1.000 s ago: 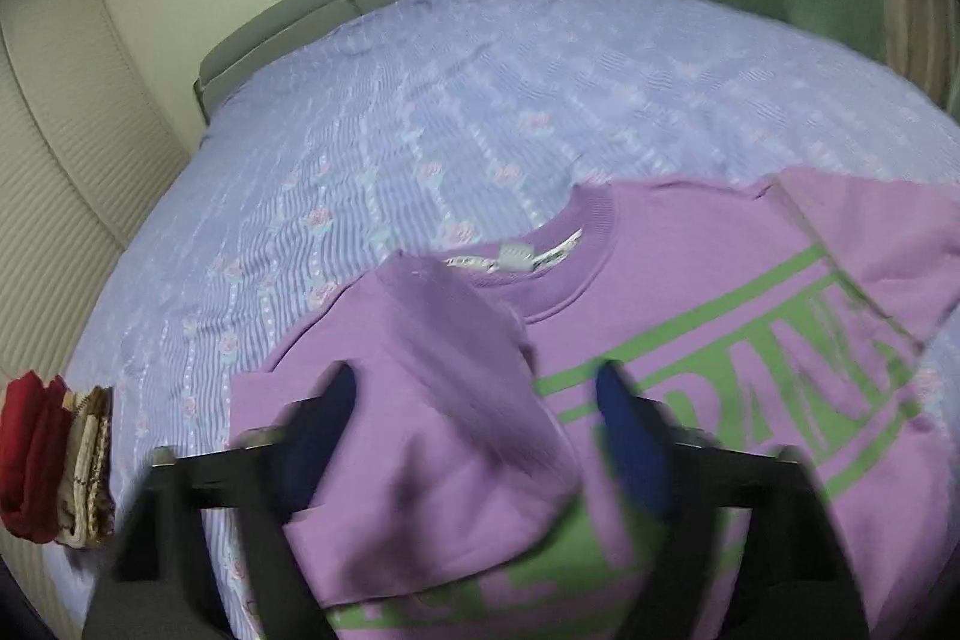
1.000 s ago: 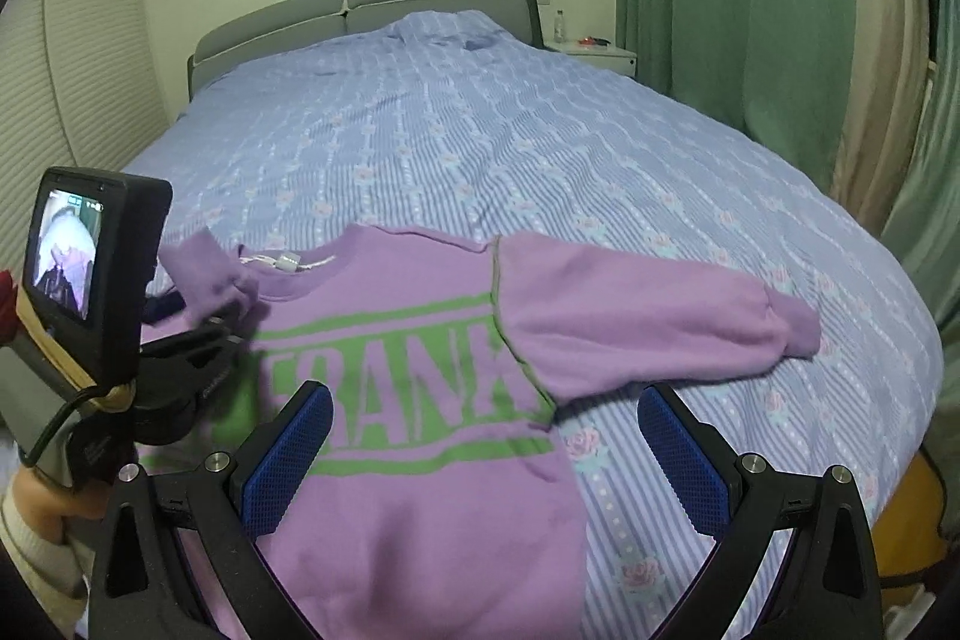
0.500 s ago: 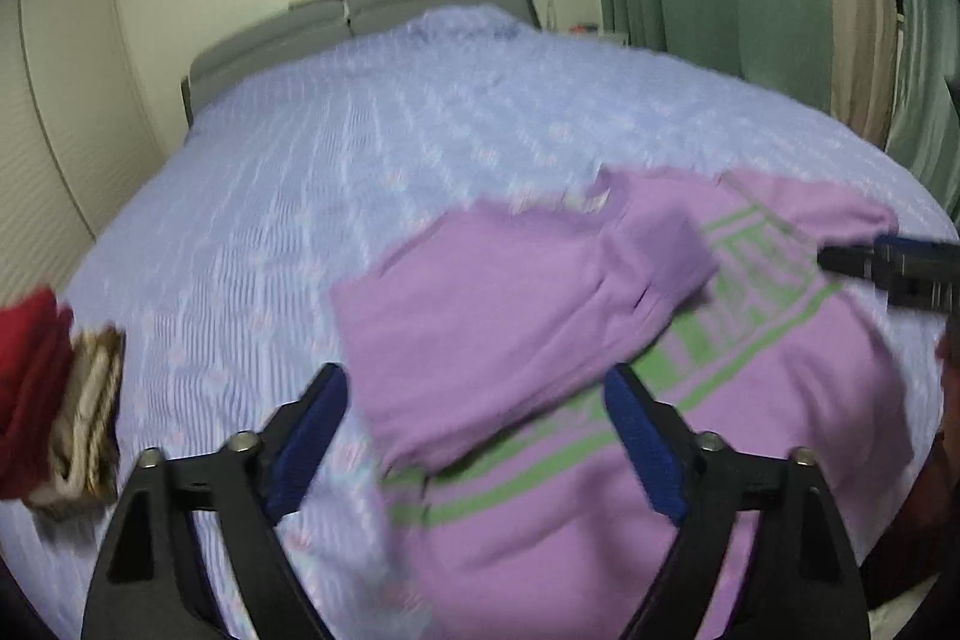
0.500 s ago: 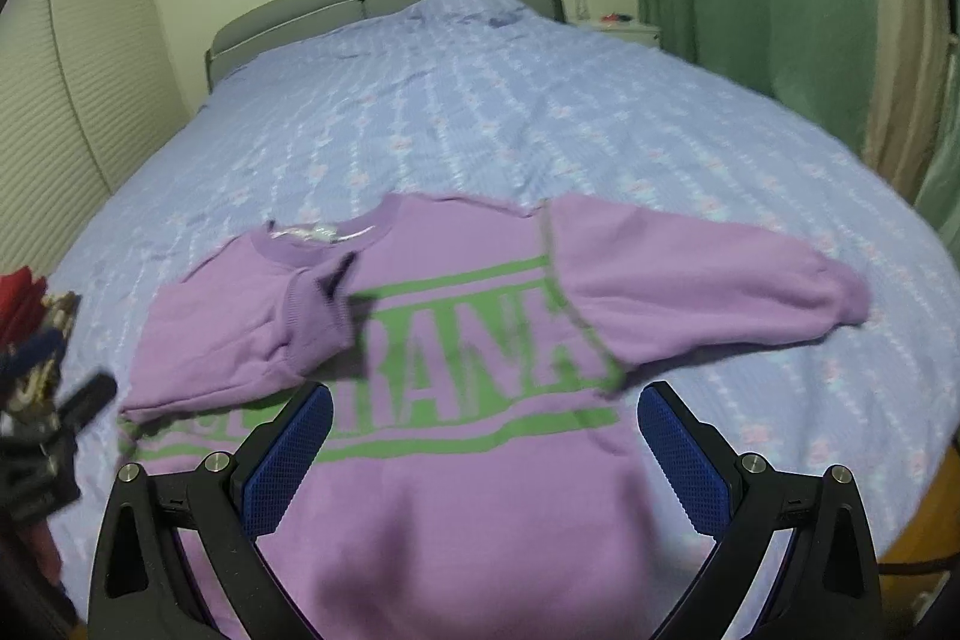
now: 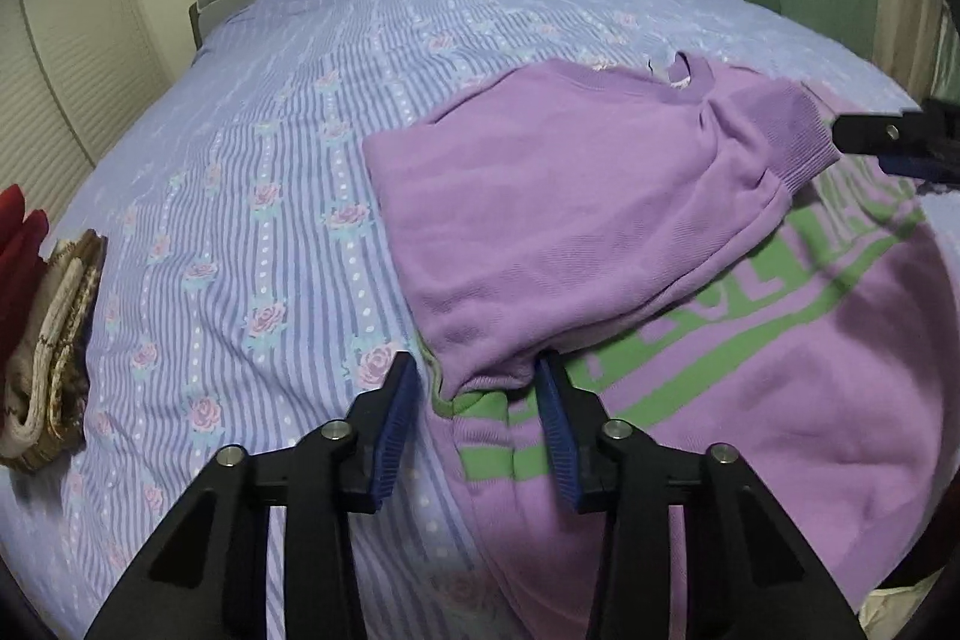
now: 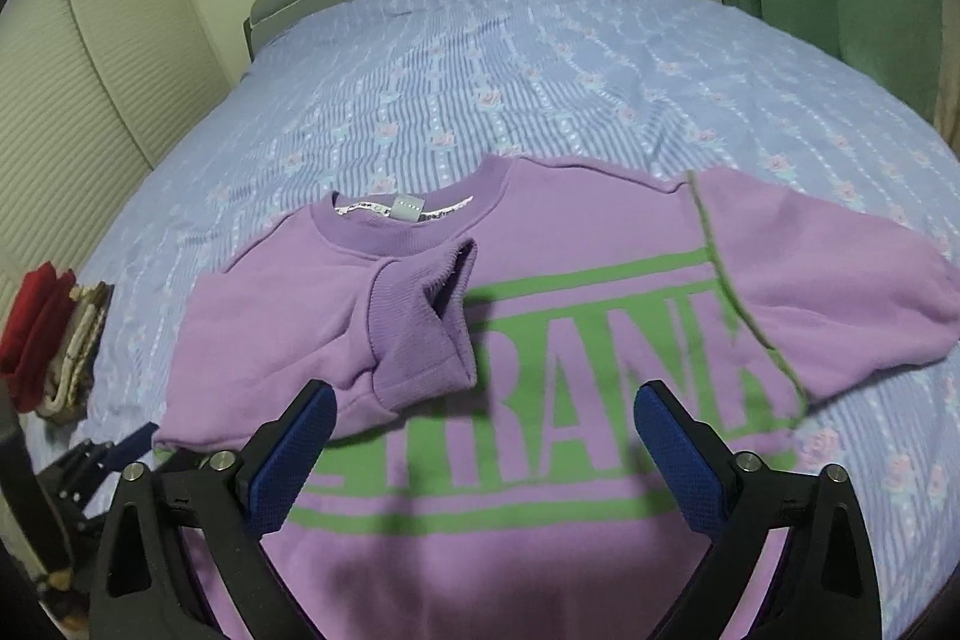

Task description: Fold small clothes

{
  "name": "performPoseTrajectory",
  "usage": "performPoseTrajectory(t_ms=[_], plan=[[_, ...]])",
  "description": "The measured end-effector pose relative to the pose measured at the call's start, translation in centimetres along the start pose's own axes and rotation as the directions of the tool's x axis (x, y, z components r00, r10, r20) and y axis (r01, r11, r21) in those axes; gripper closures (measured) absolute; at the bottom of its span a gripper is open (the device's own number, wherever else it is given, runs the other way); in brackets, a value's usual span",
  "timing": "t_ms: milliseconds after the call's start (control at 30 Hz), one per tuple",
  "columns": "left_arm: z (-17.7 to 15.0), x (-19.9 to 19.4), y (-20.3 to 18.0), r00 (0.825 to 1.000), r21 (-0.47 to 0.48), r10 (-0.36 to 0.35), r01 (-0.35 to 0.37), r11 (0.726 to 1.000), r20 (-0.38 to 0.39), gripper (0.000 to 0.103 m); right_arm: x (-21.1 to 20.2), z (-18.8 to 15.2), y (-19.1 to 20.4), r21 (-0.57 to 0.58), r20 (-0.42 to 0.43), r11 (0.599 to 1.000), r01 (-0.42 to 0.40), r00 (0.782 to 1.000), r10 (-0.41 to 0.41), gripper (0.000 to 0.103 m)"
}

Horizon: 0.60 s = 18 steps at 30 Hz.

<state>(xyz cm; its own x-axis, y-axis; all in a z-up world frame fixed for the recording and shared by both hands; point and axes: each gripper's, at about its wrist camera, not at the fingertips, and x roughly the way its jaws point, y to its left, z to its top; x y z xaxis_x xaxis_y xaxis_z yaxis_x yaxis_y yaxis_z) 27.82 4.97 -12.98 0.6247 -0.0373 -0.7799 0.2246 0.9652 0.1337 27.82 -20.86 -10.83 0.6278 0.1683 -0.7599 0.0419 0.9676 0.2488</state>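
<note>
Two tools in play. We see the purple sweatshirt point(image 6: 540, 340) lying face up on the bed point(image 6: 510, 58), green lettering showing, collar toward twelve o'clock. Its one sleeve point(image 5: 570, 244) is folded across the chest, cuff resting on the print; the other sleeve point(image 6: 840, 292) lies spread out toward three o'clock.

Left tool point(image 5: 474, 418) sits at the garment's side edge near six o'clock in its own view; its jaws have just been closing and stand narrow around the sleeve's fold and the green-trimmed seam. Pads look just beside the cloth, not pressing, though we can't be sure at this angle.

Right tool point(image 6: 480, 454) hovers over the chest print, jaws wide and released, nothing between them, having narrowed only slightly.

At nine o'clock, near the bed's edge, a stack of folded clothes point(image 6: 60, 340), red and beige.
</note>
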Motion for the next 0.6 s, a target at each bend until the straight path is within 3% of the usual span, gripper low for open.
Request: performPoseTrajectory(t_ms=[167,233,300,367,400,500,600], plan=[[-0.6,-0.4,1.3,1.000,-0.102,0.005,-0.005,0.995,0.004,0.073,2.3,1.2,0.4,0.009,-0.059,1.000,-0.009,0.998,0.010,0.026],[-0.9,-0.4,1.8,1.000,-0.141,-0.006,0.005,0.990,-0.004,0.073,3.1,1.5,0.6,0.015,-0.073,0.999,-0.033,0.997,0.034,0.042],[-1.0,-0.6,1.9,1.000,-0.162,-0.013,0.012,0.987,-0.007,0.073,4.0,1.6,0.7,-0.003,-0.116,0.999,-0.042,0.992,0.041,0.081],[-1.0,-1.1,1.5,1.000,-0.156,-0.007,0.007,0.988,0.004,0.073,3.9,1.3,0.3,0.004,-0.121,0.999,-0.052,0.991,0.052,0.085],[-0.9,-1.4,1.3,1.000,-0.144,0.001,0.001,0.990,0.010,0.073,3.7,1.3,0.0,0.008,-0.108,0.999,-0.050,0.993,0.051,0.092],[-0.8,-1.2,1.1,1.000,-0.145,0.011,-0.010,0.989,0.003,0.073,3.4,1.8,-0.4,-0.025,-0.072,0.999,-0.029,0.997,0.027,0.094],[-0.8,-1.0,1.5,1.000,-0.182,-0.008,0.007,0.983,-0.005,0.073,3.1,2.4,-0.8,-0.017,-0.057,0.998,-0.054,0.997,0.052,0.094]])
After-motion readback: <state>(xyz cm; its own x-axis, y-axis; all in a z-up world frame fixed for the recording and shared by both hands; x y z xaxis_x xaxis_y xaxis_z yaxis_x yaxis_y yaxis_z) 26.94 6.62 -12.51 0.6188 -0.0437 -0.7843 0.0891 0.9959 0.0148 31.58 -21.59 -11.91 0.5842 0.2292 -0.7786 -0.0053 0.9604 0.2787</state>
